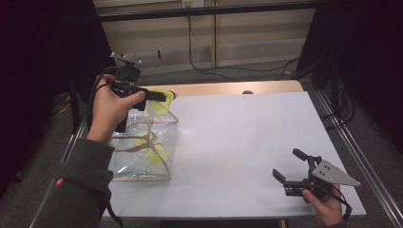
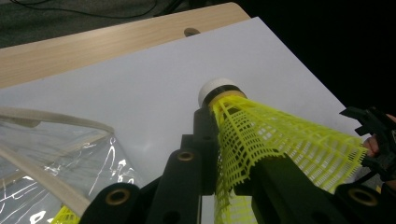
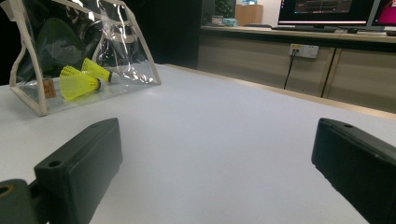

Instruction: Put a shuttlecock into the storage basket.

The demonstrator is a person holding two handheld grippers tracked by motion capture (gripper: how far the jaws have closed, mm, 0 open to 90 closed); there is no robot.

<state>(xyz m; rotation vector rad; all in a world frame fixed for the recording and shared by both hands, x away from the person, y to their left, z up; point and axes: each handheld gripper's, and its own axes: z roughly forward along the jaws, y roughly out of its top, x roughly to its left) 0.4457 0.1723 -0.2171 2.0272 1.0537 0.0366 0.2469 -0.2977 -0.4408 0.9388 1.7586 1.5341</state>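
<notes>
Counted three yellow shuttlecocks: one clamped by its mesh skirt in the left gripper [image 2: 219,154], jaws clenched on that shuttlecock [image 2: 280,140], held above the rear edge of the clear bag [image 1: 142,147] at the desk's [image 1: 247,142] left side; two more shuttlecocks [image 3: 79,81] lying inside the bag. Found two grippers; right gripper [image 1: 290,166] resting low at the near right corner, jaws spread wide, nothing between them. Lost the held skirt's lower edge behind the jaws; bag contents blurred by glare in the high view
</notes>
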